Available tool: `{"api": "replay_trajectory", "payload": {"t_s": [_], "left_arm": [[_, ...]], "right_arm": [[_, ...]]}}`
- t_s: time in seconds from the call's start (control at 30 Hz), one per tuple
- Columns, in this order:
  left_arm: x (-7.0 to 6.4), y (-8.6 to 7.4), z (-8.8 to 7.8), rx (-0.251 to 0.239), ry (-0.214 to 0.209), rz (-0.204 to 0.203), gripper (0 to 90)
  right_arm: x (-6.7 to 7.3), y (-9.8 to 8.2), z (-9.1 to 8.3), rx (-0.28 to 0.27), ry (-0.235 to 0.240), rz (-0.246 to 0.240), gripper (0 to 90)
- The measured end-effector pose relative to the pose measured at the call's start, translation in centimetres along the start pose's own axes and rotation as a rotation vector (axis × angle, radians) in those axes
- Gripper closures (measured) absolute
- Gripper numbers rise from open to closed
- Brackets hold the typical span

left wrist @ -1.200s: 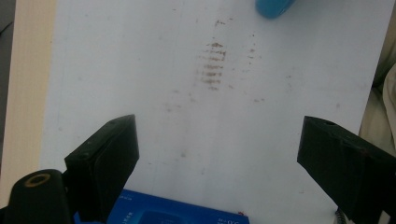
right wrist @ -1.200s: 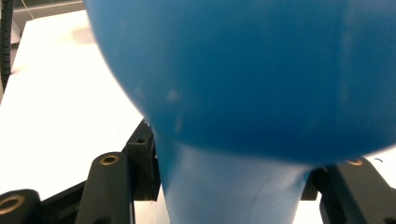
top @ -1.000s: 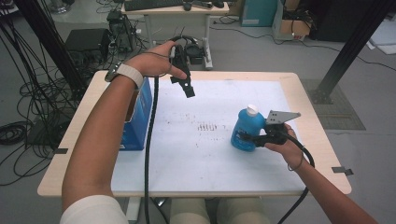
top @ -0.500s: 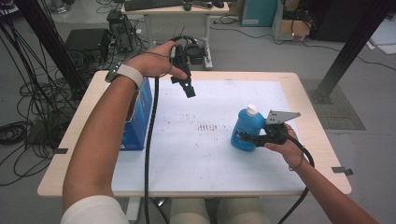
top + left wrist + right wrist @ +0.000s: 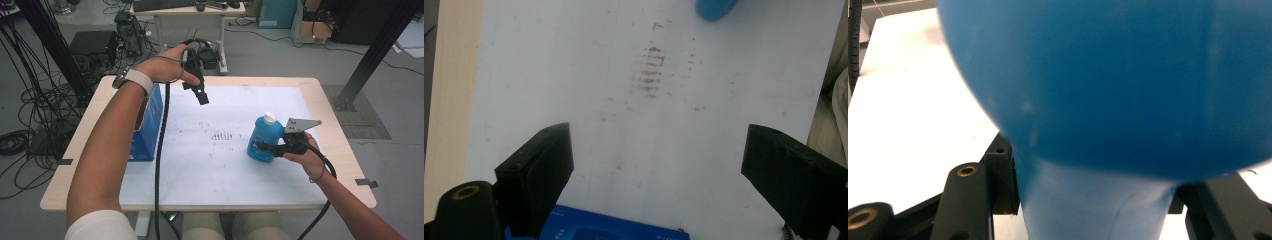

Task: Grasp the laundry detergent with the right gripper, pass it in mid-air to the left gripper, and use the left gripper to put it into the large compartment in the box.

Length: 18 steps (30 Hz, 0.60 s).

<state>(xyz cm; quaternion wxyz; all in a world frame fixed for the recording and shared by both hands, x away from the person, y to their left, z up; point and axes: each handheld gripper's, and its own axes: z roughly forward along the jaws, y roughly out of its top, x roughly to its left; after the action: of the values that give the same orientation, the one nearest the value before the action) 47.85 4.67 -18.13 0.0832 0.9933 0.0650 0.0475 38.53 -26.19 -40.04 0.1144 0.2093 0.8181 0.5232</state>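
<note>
A blue bottle (image 5: pixel 264 138) with a white cap stands upright on the white mat at the right. My right gripper (image 5: pixel 261 147) is shut on its lower body, the jaws pressing in on both sides; up close the blue bottle (image 5: pixel 1098 100) bulges above the pinched waist between the jaws. My left gripper (image 5: pixel 201 96) hangs in the air over the far left part of the mat, open and holding nothing. Between its wide-apart fingers (image 5: pixel 536 170) lies bare mat, with the bottle's (image 5: pixel 715 7) edge at the top.
A blue box (image 5: pixel 148 125) stands on the table's left side, under my left forearm; its top (image 5: pixel 614 227) sits below the left jaws. Brown smudges (image 5: pixel 221 135) mark the mat's middle. The wooden table edge (image 5: pixel 210 202) runs along the front. Cables trail from both grippers.
</note>
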Motion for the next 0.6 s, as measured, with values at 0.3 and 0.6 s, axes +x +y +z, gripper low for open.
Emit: {"api": "replay_trajectory", "payload": {"t_s": [0.3,0.6], "left_arm": [[-0.07,-0.06,-0.14,0.002,0.0,-0.002,13.5],[-0.14,-0.09,-0.19,-0.002,0.008,-0.001,13.3]], "right_arm": [[-0.02,-0.01,-0.01,0.0,0.003,0.001,43.6],[-0.01,0.0,-0.02,0.0,0.004,0.002,43.5]]}}
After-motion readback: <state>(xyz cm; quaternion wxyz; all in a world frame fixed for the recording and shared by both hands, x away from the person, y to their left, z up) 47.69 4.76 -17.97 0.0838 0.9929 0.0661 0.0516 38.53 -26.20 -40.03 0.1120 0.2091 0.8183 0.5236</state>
